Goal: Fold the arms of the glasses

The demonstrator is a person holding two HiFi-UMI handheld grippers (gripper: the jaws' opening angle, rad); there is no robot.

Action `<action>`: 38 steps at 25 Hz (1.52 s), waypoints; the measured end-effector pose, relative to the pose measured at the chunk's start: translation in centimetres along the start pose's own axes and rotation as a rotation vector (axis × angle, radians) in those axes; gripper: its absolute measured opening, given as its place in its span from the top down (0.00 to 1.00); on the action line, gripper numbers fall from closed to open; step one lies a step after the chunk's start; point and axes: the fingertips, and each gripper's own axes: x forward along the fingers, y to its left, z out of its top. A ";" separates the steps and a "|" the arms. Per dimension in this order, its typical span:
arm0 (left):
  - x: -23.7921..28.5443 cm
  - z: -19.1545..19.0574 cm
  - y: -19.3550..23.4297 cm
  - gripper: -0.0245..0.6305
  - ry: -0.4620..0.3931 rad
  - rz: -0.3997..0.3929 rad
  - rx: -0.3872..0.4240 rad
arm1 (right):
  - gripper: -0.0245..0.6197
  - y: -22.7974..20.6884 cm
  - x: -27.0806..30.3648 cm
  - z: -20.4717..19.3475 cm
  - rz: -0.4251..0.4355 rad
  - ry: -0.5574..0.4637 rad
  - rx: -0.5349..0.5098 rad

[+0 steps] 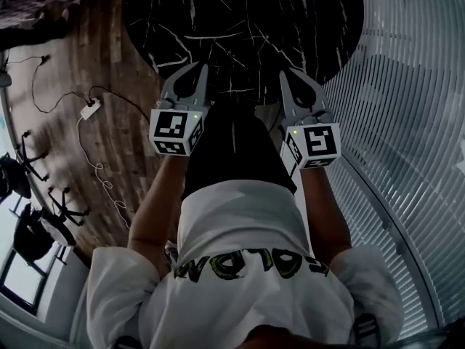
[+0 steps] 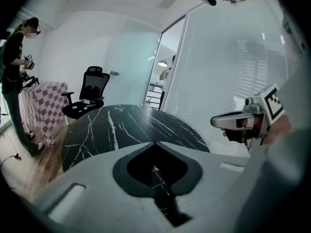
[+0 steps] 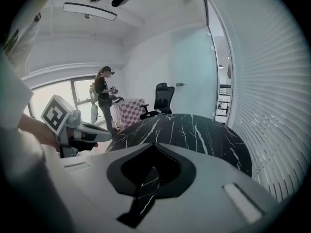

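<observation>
Though no glasses show in any view, note: light, brittle at the hinges; pinch an arm mid-length, gently. Left tongs point(image 1: 197, 71) pressed together, empty. Black table point(image 1: 247, 20) rim at both tips, bare top ahead. Right tongs point(image 1: 289, 76) likewise together, empty; slatted wall point(image 1: 407, 86) close on their right.

Table point(image 1: 247, 20) blk marble w/ white veins — floor point(image 1: 109, 64) brown wood; left gripper point(image 1: 203, 67) & right gripper point(image 1: 285, 73) grey.

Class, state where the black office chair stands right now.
In both gripper views the office chair stands beyond the far edge of the marble table, beside the checkered cloth.
</observation>
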 end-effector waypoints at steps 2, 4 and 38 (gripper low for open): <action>1.0 -1.1 0.7 0.96 0.018 0.010 -0.009 | 0.96 -0.7 1.1 -1.0 -0.011 0.013 -0.014; 2.0 -2.1 1.4 0.96 0.029 0.017 -0.010 | 0.96 -1.4 2.3 -2.1 -0.019 0.028 -0.022; 13.2 -8.0 4.5 0.96 0.208 -0.026 -0.017 | 0.96 -4.9 15.6 -12.9 0.036 0.297 -0.137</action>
